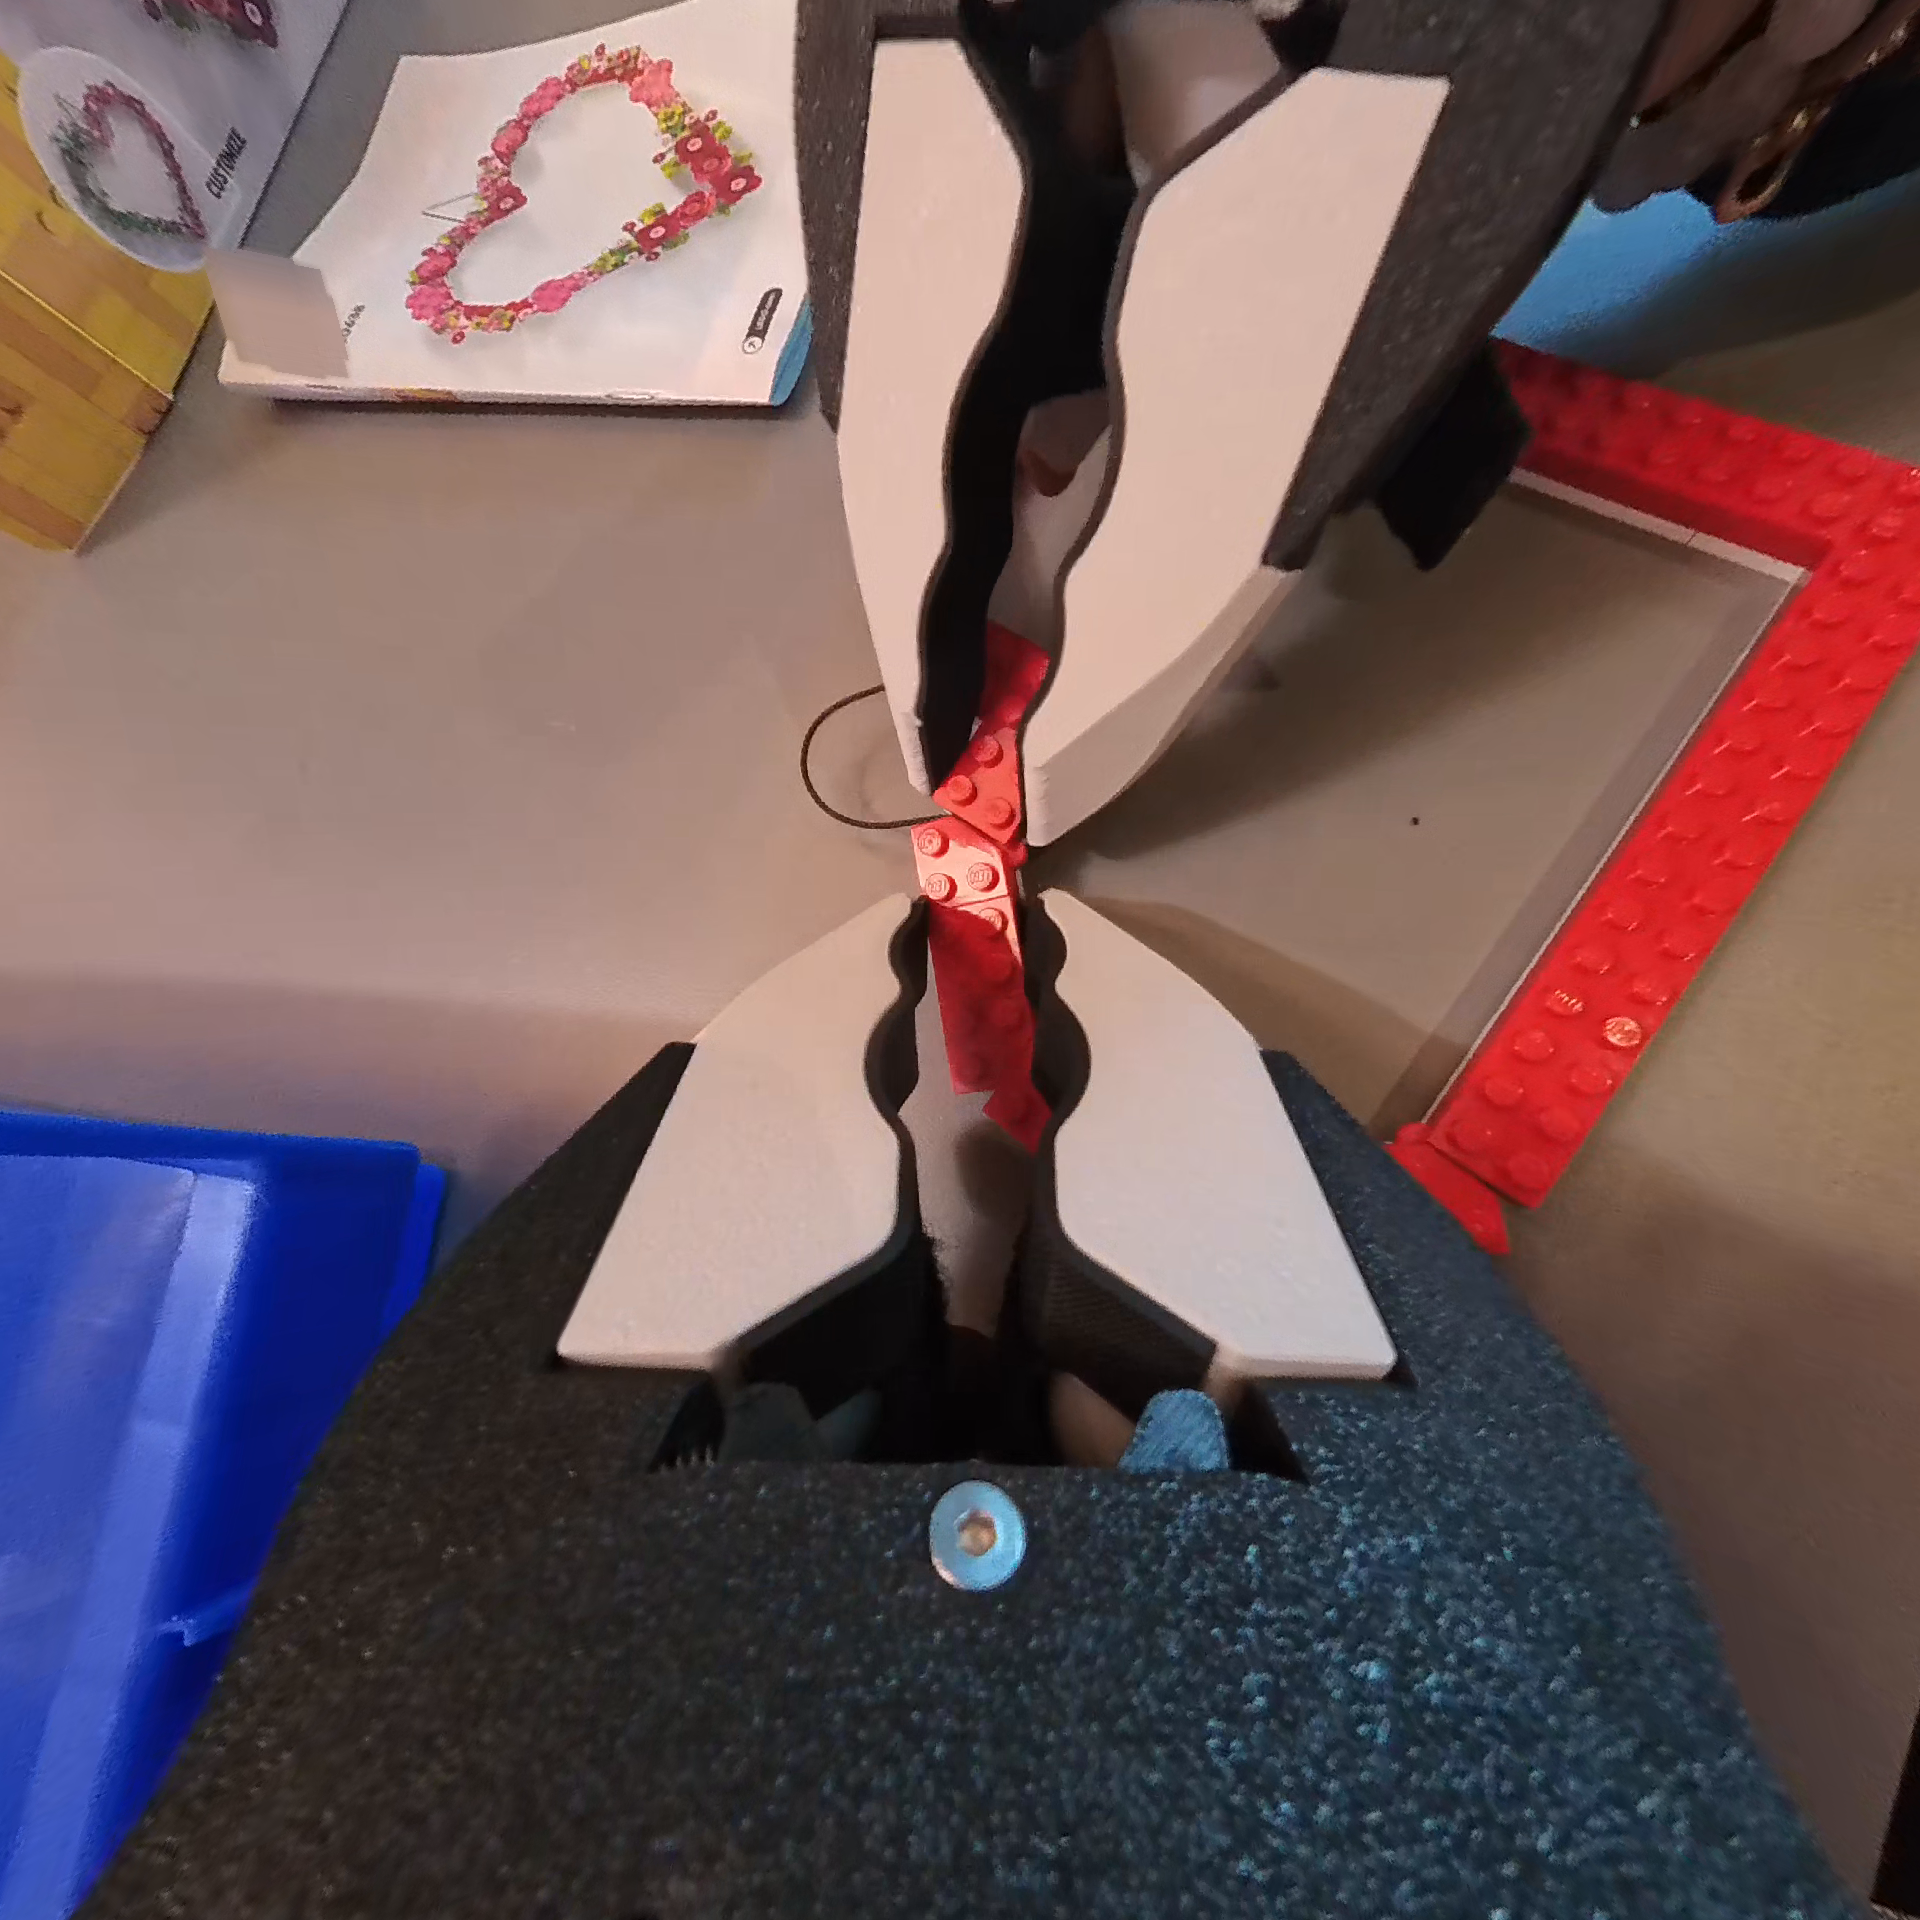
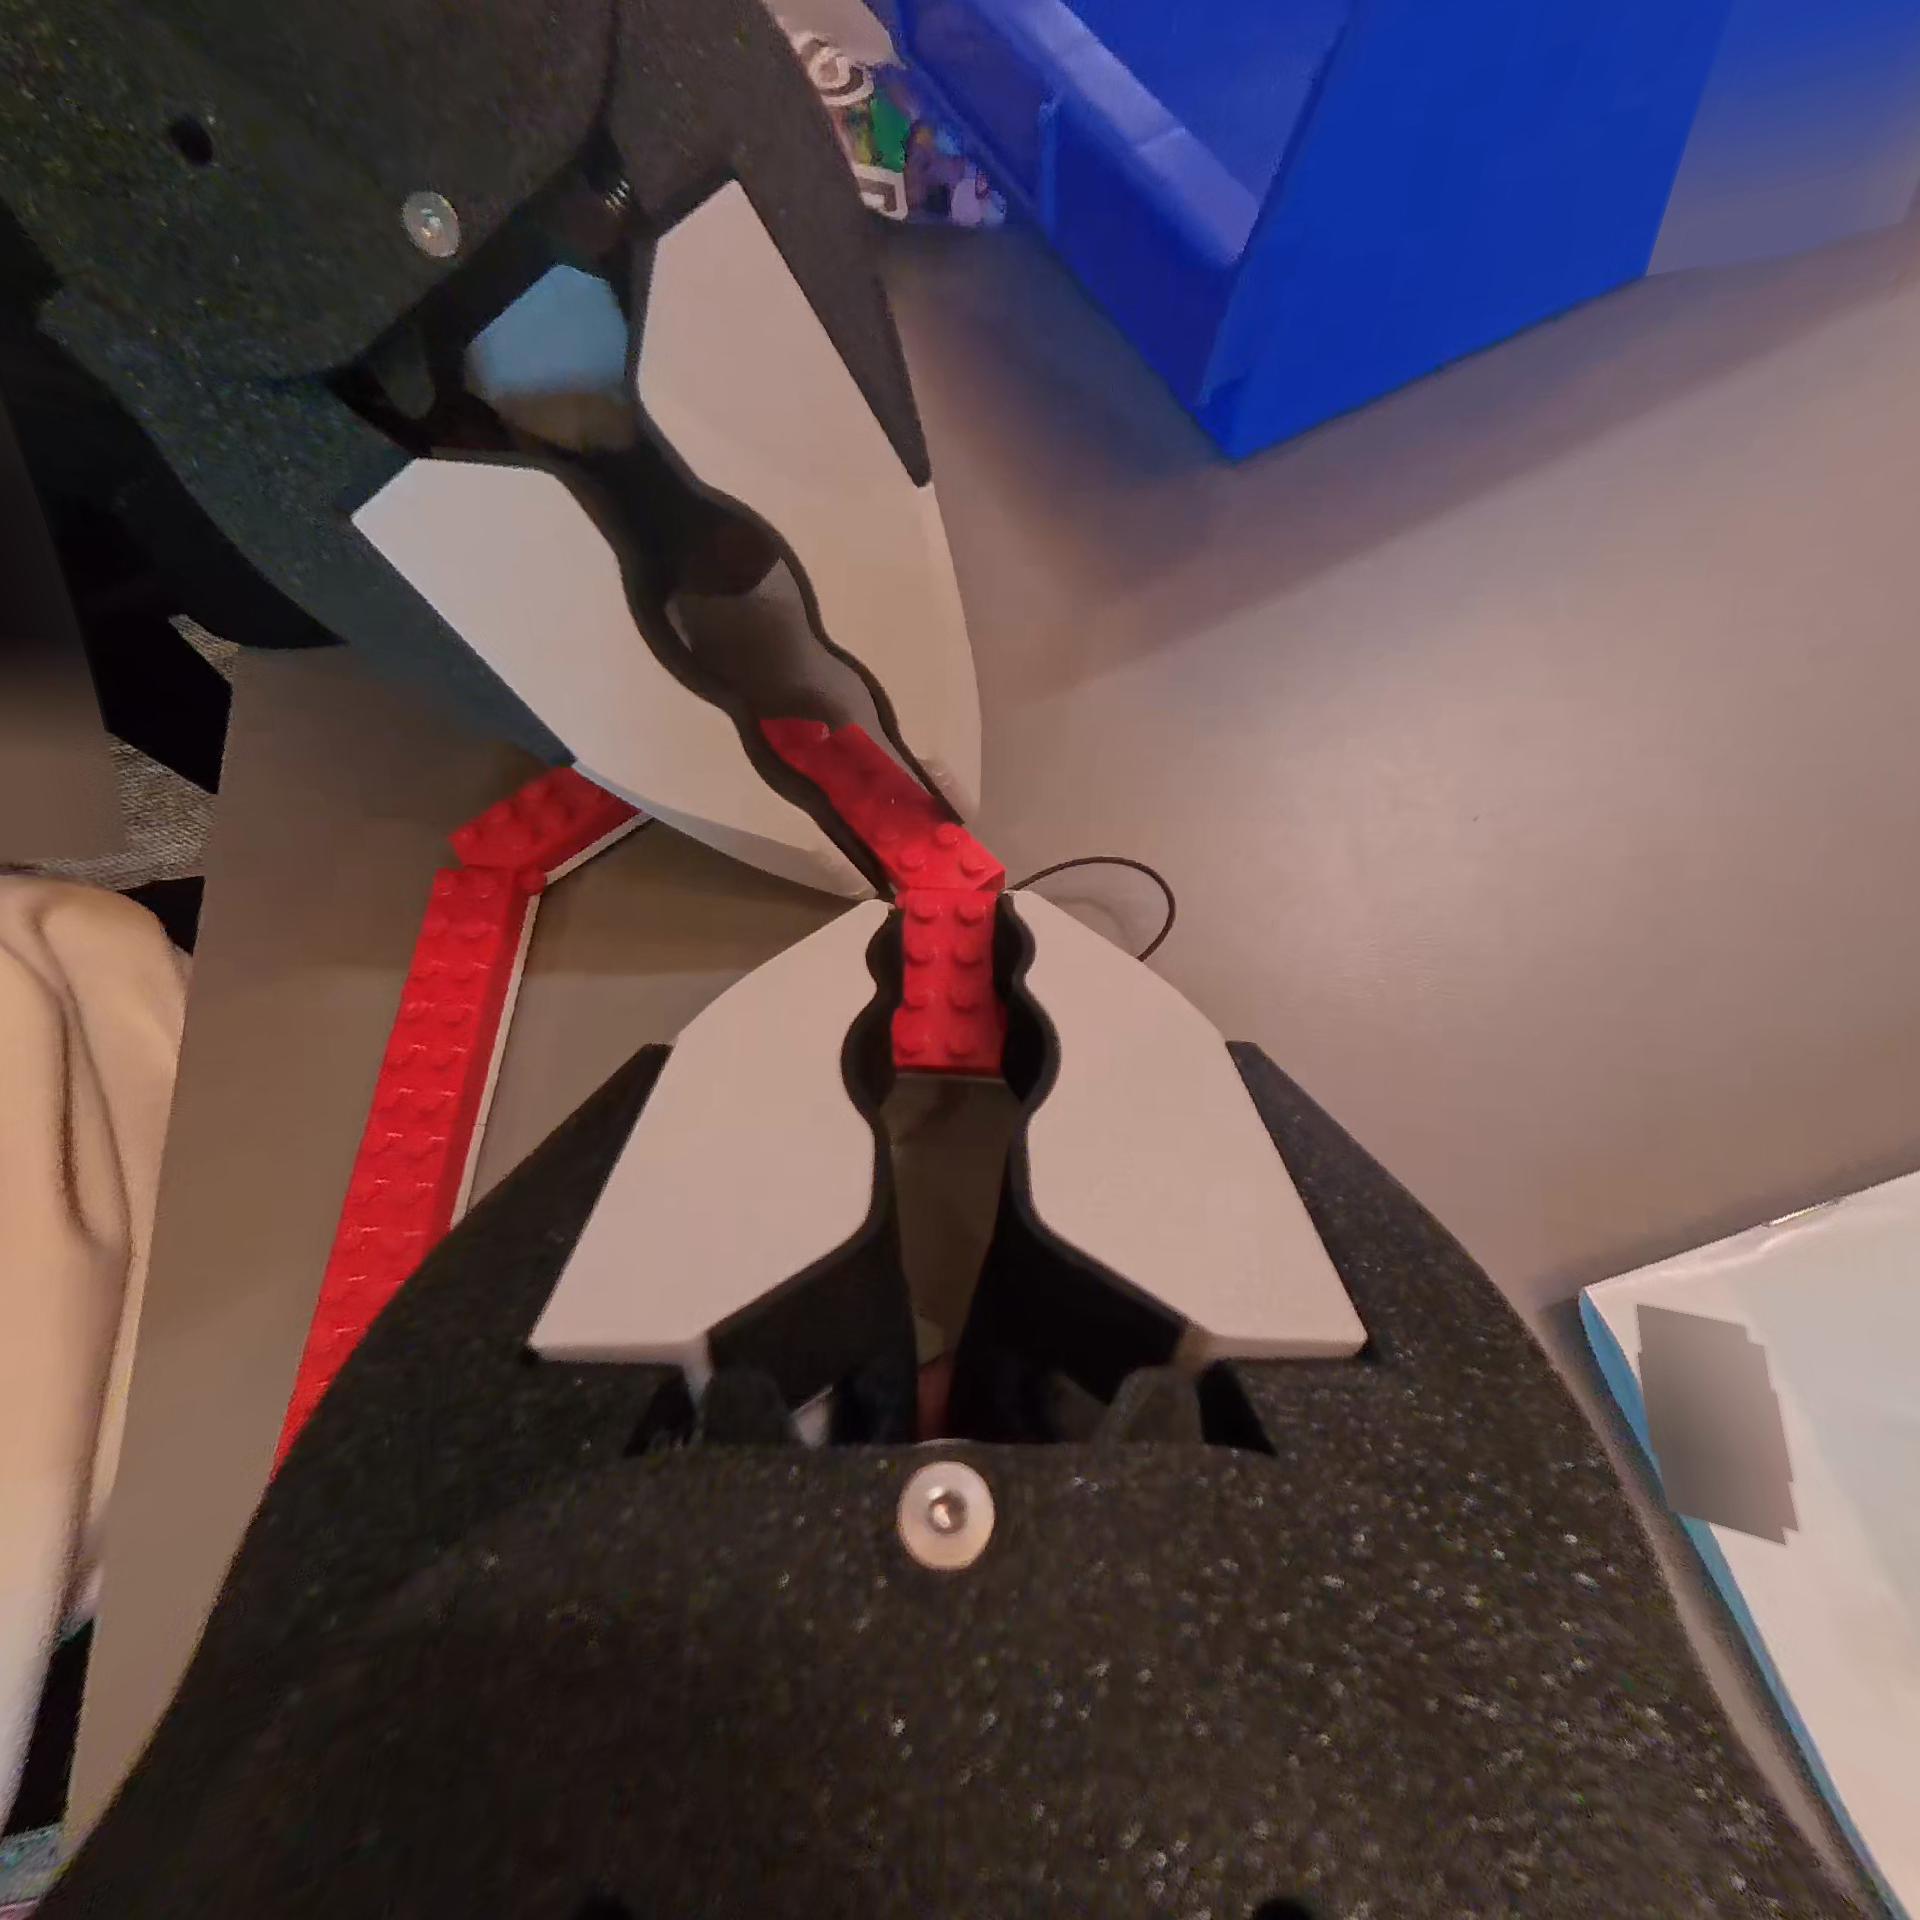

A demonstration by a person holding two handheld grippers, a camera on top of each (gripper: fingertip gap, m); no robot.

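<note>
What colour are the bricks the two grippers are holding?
Red; the studded bricks show best in the right wrist view.

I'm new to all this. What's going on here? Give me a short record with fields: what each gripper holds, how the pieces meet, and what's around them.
left gripper: shut on a red brick strip
right gripper: shut on a second red brick strip
meeting: the two strips touch end to end at an angle, above the table
nearby: red brick frame, blue bin, booklet with flower heart, thin black loop

printed word: on white box (image 1: 223,156) | small logo: on booklet (image 1: 582,229) | wording not given
</note>
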